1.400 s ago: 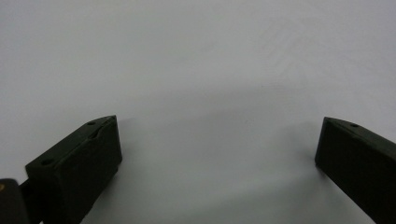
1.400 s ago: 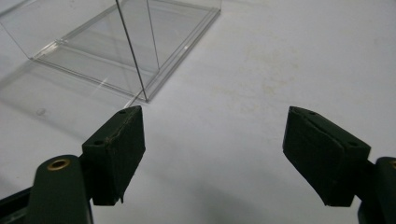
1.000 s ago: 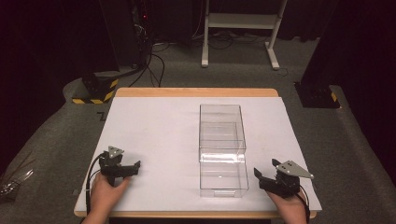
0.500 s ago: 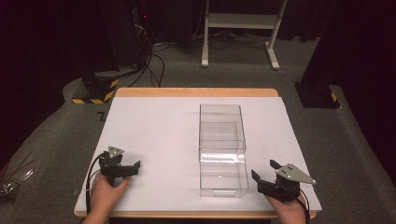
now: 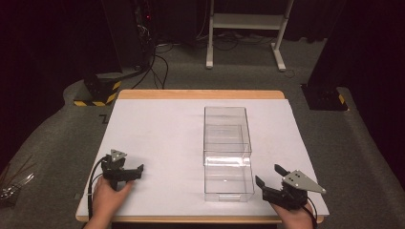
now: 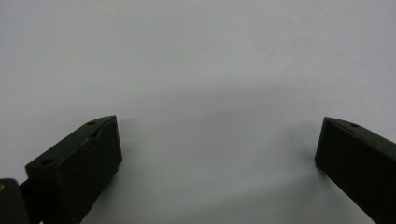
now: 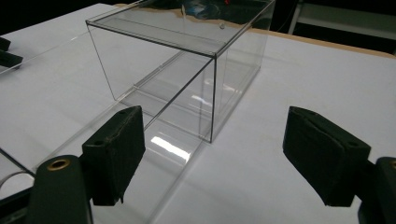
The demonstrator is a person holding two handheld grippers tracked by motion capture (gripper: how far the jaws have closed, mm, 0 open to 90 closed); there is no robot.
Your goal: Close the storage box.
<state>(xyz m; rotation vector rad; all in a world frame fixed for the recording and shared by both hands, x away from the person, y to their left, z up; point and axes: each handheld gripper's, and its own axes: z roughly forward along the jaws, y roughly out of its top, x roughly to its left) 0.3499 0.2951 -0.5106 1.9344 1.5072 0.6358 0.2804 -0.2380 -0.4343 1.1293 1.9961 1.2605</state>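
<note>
A clear plastic box (image 5: 227, 125) stands on the white table (image 5: 157, 129), right of centre, with its clear drawer (image 5: 228, 180) pulled out toward the near edge. My right gripper (image 5: 267, 174) rests at the near right corner, open, just right of the drawer front. In the right gripper view, the open jaws (image 7: 212, 126) point at the box (image 7: 187, 56), and the drawer (image 7: 159, 140) lies ahead of the left jaw. My left gripper (image 5: 137, 172) sits at the near left, open, well away from the box. In the left gripper view, its jaws (image 6: 217, 140) spread over bare white surface.
The table's wooden edge (image 5: 200, 94) runs along the far side. Beyond it stand a white frame (image 5: 248, 28) and cables on the dark floor. A yellow-black striped base (image 5: 98, 93) sits off the far left corner.
My right gripper has drifted slightly toward the near edge and stays open. The left gripper and the box have not moved.
</note>
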